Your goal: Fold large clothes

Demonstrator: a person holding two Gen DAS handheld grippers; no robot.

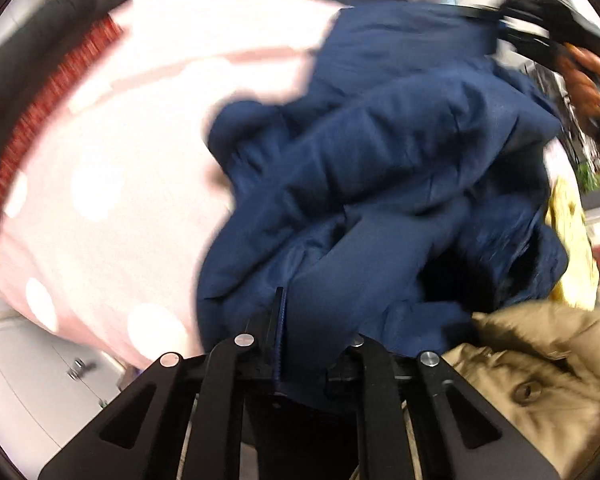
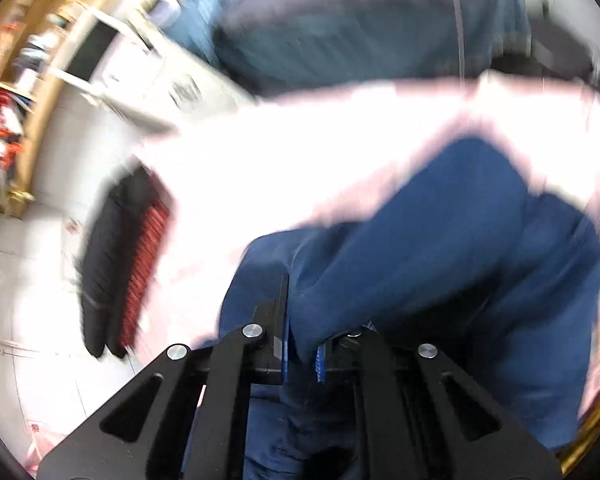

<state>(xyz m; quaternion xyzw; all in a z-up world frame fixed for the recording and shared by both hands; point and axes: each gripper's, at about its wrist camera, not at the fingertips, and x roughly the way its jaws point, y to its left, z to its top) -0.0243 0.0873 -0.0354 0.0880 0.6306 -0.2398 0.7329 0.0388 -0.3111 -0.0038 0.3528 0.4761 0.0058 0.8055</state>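
Two hand-held grippers — left (image 1: 300, 320), right (image 2: 302, 320) — each clamped on crumpled navy jacket (image 1: 380, 160), long axis unclear

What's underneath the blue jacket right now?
A pink spotted sheet lies under the blue jacket, with a tan coat beside it. Whatever the jacket covers stays hidden.

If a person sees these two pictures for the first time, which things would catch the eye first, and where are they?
First comes the dark blue jacket, crumpled in a big heap in the middle of both views, with each tool, left and right, shut on a fold of it. Under it spreads a pink cover with white dots, very bright on the left side. A beige coat lies at the lower right of the left wrist view.
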